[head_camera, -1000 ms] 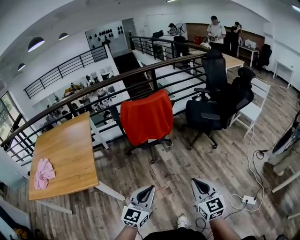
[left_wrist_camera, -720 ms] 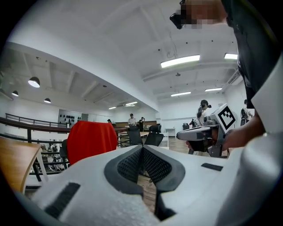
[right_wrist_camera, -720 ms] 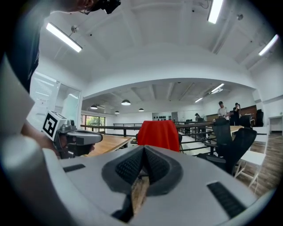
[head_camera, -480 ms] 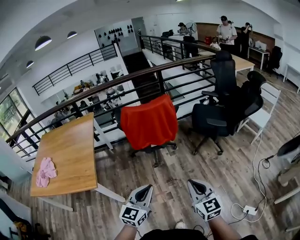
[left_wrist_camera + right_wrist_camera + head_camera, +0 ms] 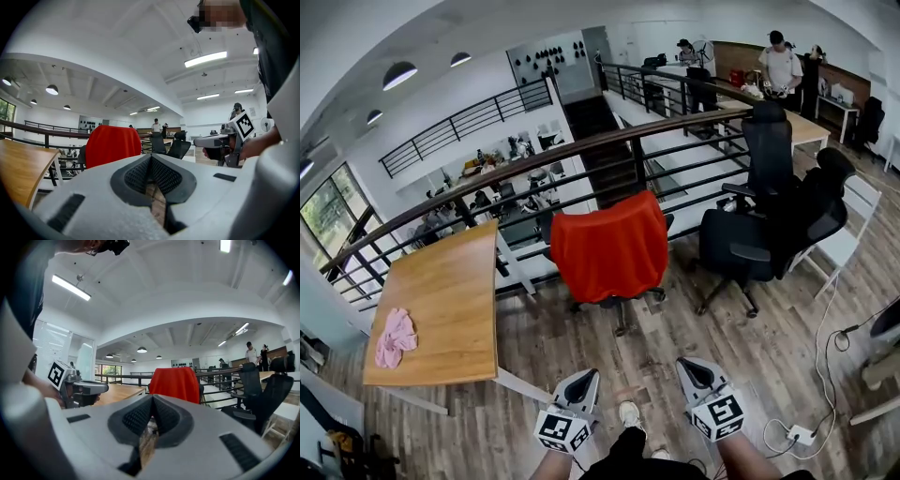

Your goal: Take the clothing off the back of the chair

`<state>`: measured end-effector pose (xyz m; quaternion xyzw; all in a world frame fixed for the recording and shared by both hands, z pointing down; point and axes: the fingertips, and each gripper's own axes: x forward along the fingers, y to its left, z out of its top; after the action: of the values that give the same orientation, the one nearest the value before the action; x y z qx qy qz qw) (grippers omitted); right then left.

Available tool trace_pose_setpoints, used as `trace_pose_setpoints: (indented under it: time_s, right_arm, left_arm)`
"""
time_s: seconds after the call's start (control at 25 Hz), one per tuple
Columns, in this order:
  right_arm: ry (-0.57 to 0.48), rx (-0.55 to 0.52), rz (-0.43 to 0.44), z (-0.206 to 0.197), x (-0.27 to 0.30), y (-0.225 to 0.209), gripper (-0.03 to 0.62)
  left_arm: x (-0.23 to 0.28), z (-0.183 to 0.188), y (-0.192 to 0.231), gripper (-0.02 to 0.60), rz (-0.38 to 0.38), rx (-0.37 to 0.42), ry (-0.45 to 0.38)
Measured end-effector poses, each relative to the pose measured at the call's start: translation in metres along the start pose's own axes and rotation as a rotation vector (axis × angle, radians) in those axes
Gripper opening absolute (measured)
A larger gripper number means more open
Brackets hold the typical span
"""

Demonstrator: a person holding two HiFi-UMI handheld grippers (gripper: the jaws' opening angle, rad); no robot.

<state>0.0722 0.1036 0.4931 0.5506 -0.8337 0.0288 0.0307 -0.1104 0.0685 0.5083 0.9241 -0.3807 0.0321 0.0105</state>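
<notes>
From the head view, I stand on the wood floor with my left claw [image 5: 584,378] and right claw [image 5: 688,366] held out low in front of me, side by side and apart from each other. The red garment [image 5: 609,246] hangs draped over the back of the chair [image 5: 621,302], which stands in front of the railing [image 5: 534,155], well ahead of both claws. The wooden surface [image 5: 441,291] lies off to the left with a pink cloth [image 5: 396,337] on it, and I take that cloth to be no part of this job. I judge that I am at the approach step: nothing has been touched yet.

In the left gripper view, my left claw's jaws are pressed together with nothing between them. The red garment shows beyond them, a little left of their line, covering the chair back from the top edge down.

In the right gripper view, my right claw's jaws are likewise closed and empty, and the garment sits almost straight ahead above them, with the left claw off to the side.

What comes next, as I see it: close the gap to the chair, open at least one claw, and pinch the fabric near the top edge of the backrest so it can be lifted up and clear instead of dragged against the frame.
</notes>
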Motion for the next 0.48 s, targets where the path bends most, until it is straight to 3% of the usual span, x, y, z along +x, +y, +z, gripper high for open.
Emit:
trace_pose_setpoints:
  time_s: [0.48]
  right_arm:
    - [0.003, -0.003, 0.018, 0.013, 0.129, -0.051, 0.003]
  left_arm:
    - [0.085, 0.004, 0.109, 0.015, 0.043, -0.035, -0.012]
